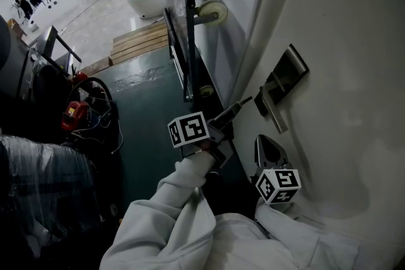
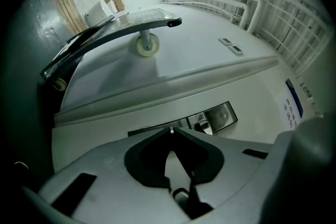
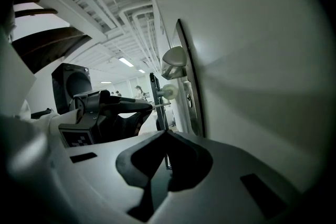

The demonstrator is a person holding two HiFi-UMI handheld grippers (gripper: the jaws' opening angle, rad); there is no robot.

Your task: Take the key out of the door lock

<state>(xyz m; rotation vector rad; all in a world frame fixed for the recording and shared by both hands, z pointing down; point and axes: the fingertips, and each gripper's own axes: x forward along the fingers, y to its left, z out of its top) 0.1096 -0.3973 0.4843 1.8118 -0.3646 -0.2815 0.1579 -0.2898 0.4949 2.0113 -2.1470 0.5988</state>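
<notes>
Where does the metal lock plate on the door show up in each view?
Head view: lock plate right of centre, on the white door.
Left gripper view: lower centre-right, lying nearly flat.
Right gripper view: centre, seen edge-on.
Shared landmark: the cream cart wheel, beyond the plate in all three.

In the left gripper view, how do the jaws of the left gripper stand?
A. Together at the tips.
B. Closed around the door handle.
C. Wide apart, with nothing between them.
A: the left gripper has its jaws meeting at the tips, with a thin silver sliver, probably the key, pinched there. The lock plate lies beyond, apart from them.
</notes>
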